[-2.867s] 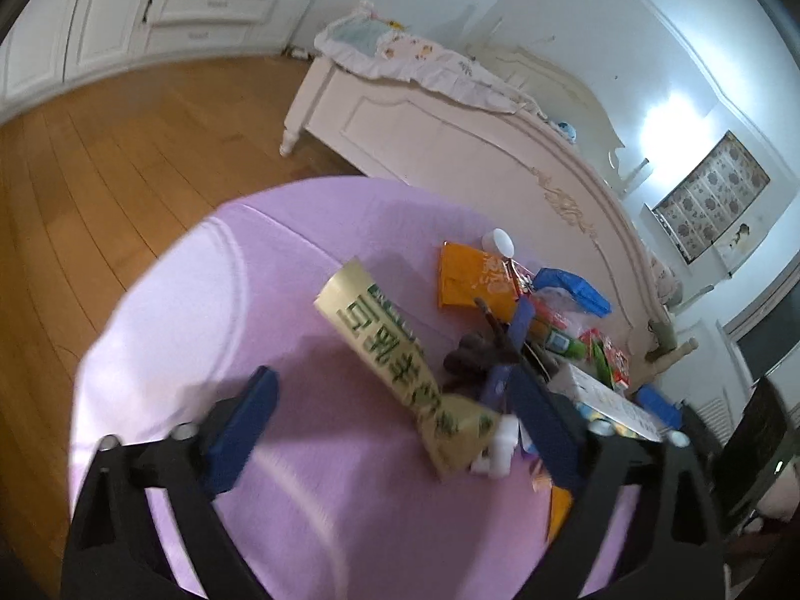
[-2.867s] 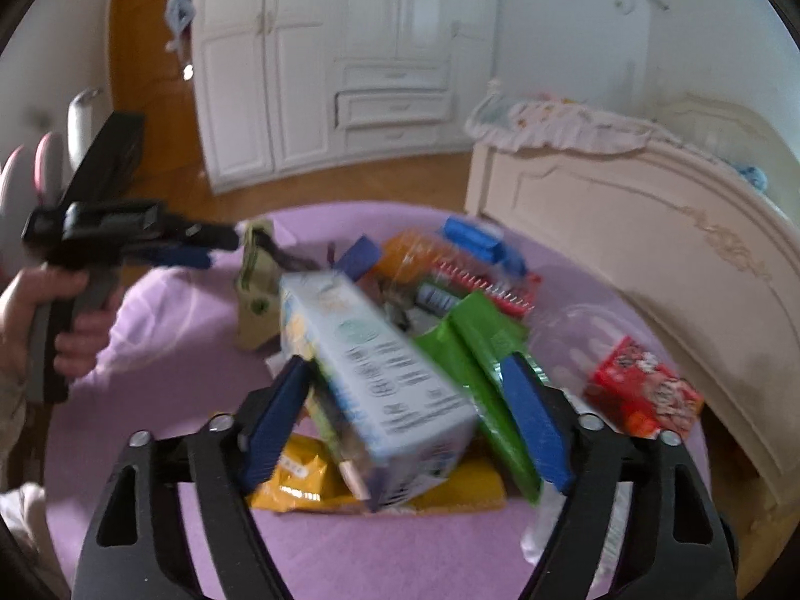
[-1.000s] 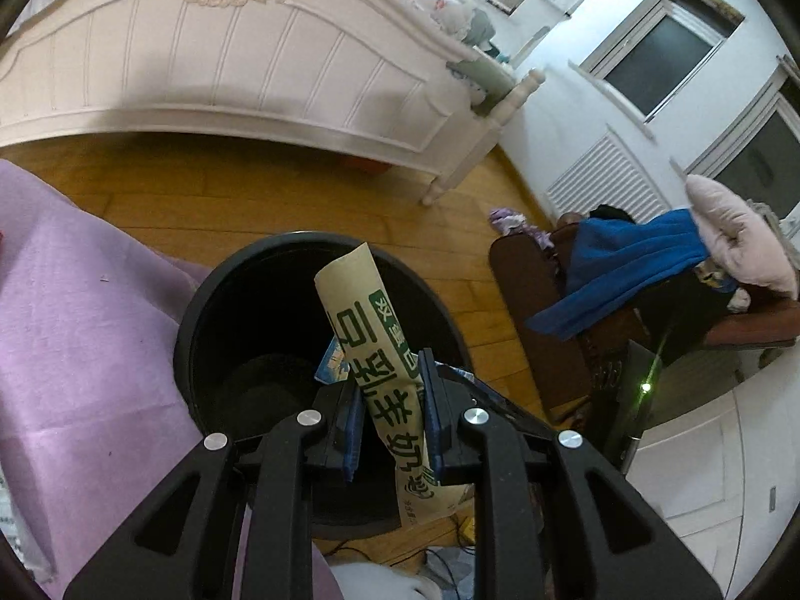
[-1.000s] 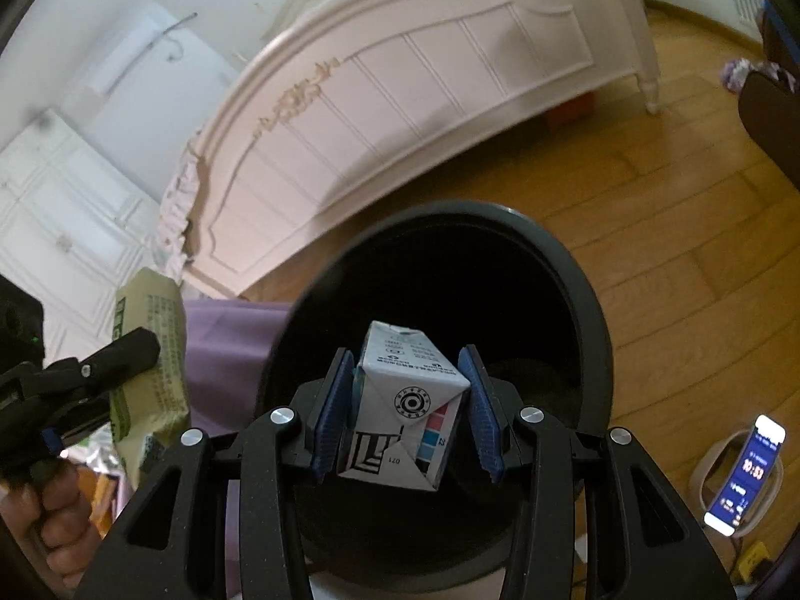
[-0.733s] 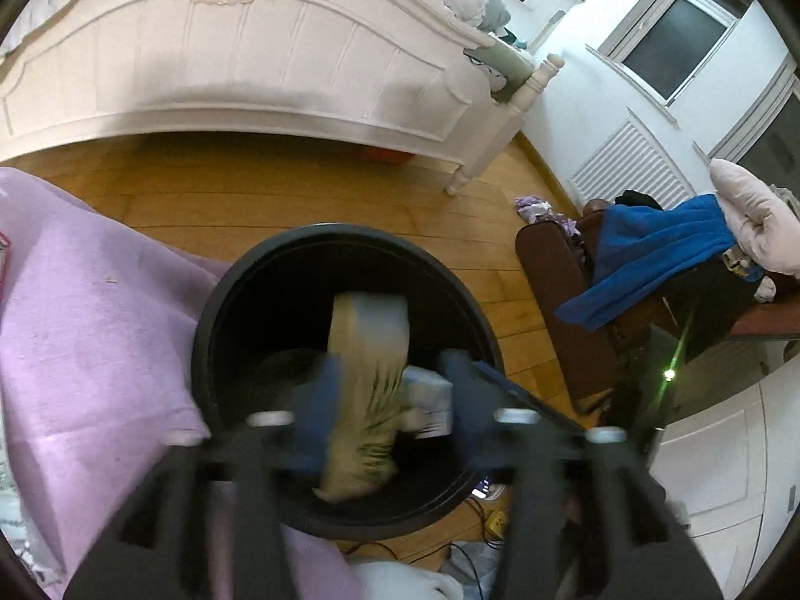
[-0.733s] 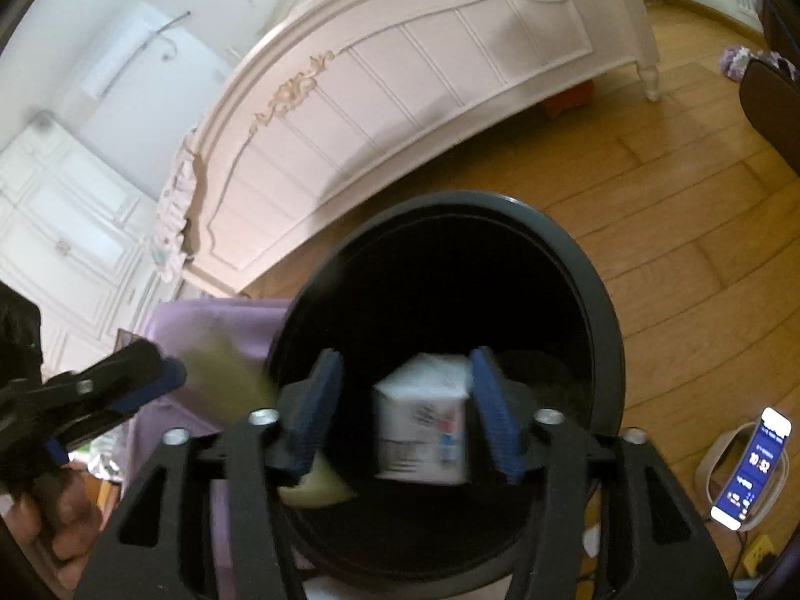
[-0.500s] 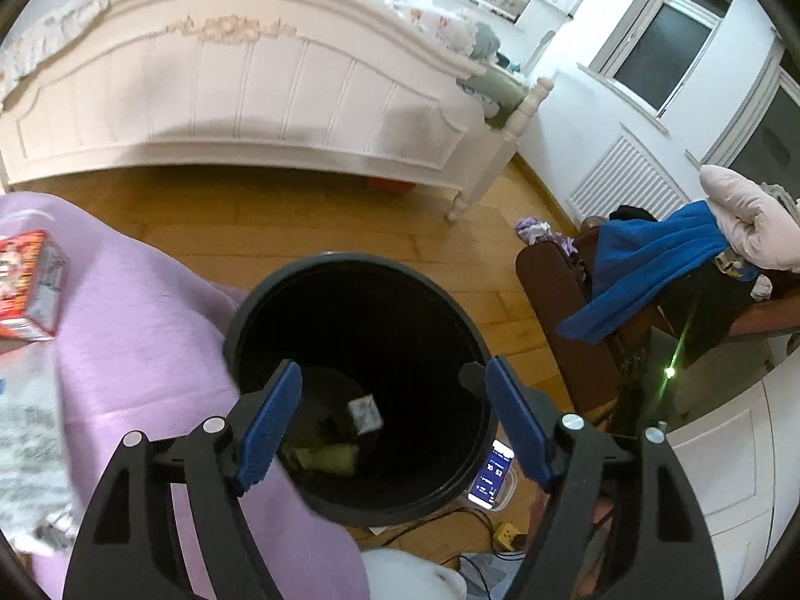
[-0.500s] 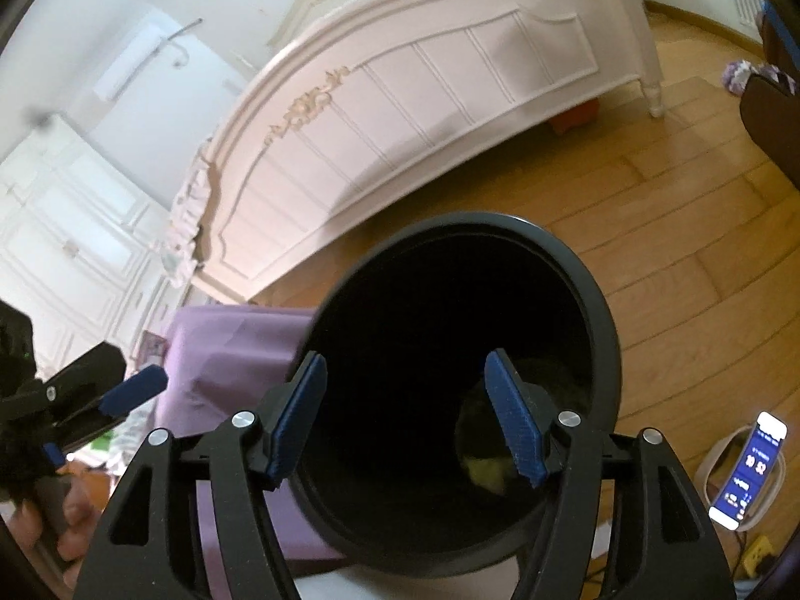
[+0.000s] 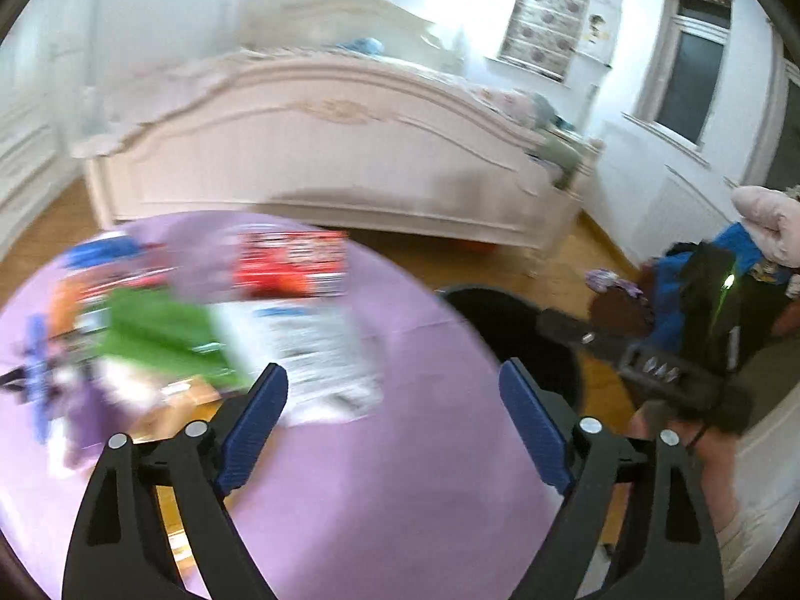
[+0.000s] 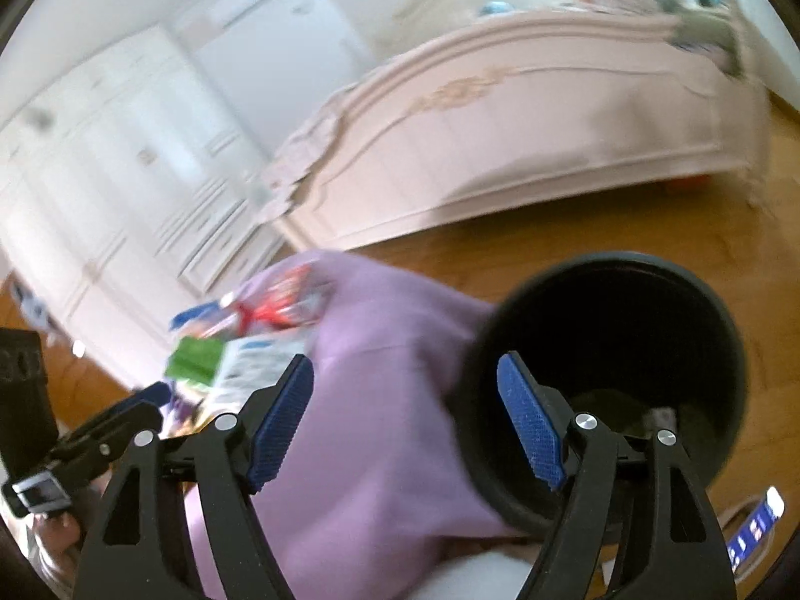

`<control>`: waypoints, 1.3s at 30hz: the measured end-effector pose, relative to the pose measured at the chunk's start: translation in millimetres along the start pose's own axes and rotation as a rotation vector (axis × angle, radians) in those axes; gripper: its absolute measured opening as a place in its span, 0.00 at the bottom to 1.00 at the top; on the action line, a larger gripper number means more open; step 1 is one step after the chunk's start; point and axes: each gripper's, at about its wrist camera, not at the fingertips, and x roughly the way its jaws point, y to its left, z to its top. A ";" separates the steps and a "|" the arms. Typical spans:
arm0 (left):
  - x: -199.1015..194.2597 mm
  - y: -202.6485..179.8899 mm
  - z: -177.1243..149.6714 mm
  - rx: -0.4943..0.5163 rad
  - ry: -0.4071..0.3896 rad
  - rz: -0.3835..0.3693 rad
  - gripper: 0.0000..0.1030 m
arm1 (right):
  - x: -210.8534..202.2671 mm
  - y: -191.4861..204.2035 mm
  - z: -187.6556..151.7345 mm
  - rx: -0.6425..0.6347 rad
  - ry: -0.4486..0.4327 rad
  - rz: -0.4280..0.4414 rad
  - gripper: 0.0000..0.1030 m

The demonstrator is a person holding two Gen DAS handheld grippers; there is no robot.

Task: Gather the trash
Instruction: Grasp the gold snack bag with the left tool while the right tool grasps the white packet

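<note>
My left gripper (image 9: 392,375) hangs over the purple table (image 9: 400,475), its jaws opening with nothing between them. A blurred trash pile lies ahead on the left: a white printed wrapper (image 9: 310,345), a green packet (image 9: 160,335) and a red packet (image 9: 292,265). The black bin (image 9: 505,320) stands past the table's right edge. My right gripper (image 10: 405,375) is also opening and empty, above the table edge (image 10: 400,425) beside the black bin (image 10: 625,350), where dropped trash lies at the bottom. The same trash pile (image 10: 240,345) shows at left. The other gripper (image 10: 100,440) shows at lower left.
A white bed footboard (image 9: 320,165) stands behind the table on a wooden floor (image 10: 500,250). A chair with blue cloth (image 9: 700,290) is at the right, white cabinets (image 10: 125,175) at the left. A phone (image 10: 755,525) lies on the floor by the bin.
Both grippers let go of the yellow-green packet and the milk carton into the bin, opened wide, then rose and swung left from the bin toward the trash pile on the table.
</note>
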 end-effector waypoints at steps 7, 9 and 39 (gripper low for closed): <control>-32.3 52.5 -38.0 0.019 -0.009 0.133 0.86 | 38.1 73.4 -3.0 -0.140 0.106 0.051 0.79; -32.4 65.4 -43.8 0.015 0.010 0.139 0.86 | 53.6 91.3 -4.5 -0.183 0.142 0.045 0.79; -23.4 81.4 -66.4 -0.029 0.085 0.012 0.41 | 80.2 110.8 -9.6 -0.208 0.189 0.052 0.45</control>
